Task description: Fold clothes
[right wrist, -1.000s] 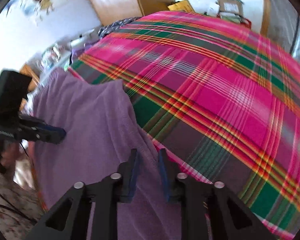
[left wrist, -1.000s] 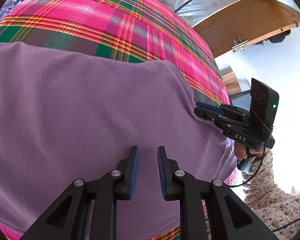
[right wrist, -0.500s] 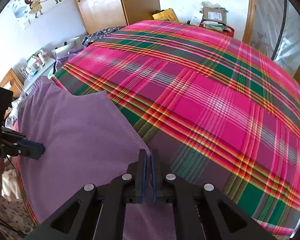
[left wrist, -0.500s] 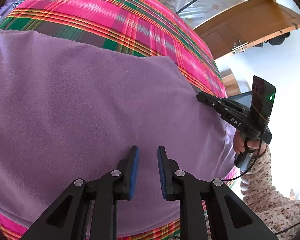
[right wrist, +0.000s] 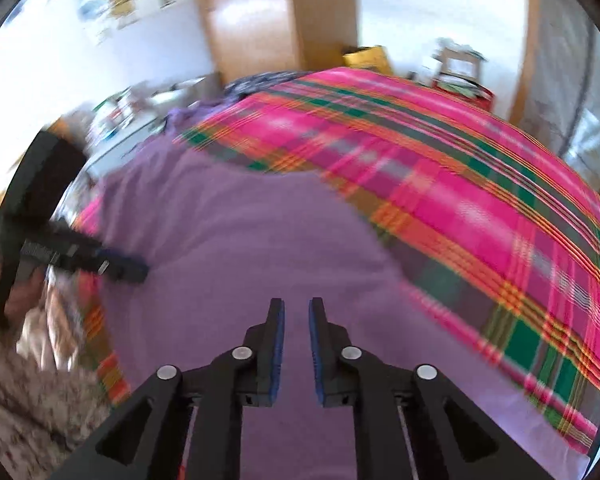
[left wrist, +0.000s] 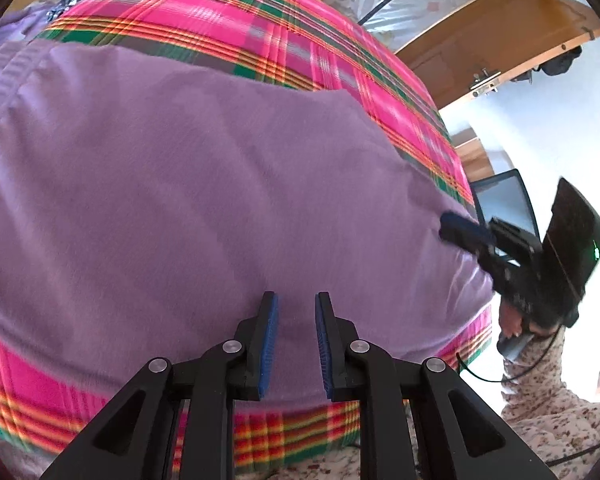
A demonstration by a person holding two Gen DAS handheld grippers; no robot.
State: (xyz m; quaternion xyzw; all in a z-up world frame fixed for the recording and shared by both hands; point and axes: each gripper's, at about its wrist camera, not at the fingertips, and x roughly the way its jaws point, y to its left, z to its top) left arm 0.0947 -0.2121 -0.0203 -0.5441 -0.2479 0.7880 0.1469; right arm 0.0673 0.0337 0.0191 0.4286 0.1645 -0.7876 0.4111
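Plaid bedspread [left wrist: 228,24], pink with green and orange lines, is covering the whole bed and carrying the one garment in play: a purple fleece garment [left wrist: 188,184] that is lying spread flat across the near part of the bed, its front edge reaching almost to the bed's near side and its ribbed band showing at the far left of the left wrist view. Compared with a second ago the garment is sitting flatter and squarer, and the right-hand corner that was being pinched and tugged half a second back is lying loose on the cover now. The right gripper [right wrist: 296,320] is the thing that changed: its jaws were clamped tight on that edge and are opening at this moment, nothing between the pads, cloth only underneath, and the blurred right wrist view suggests the hand is swinging away over the purple cloth. In the left wrist view it is hanging just at the garment's right edge [left wrist: 460,232]; contact there I cannot tell. The left gripper [left wrist: 292,332] is hovering over the near middle of the garment, jaws slightly apart and unchanged, gripping nothing. Read: the smoothing and straightening looks finished, no fold is laid yet, so the likely next thing is both claws picking fresh hold points on an edge to start the first fold. A sleeve in a speckled print [left wrist: 548,408] is showing bottom right.
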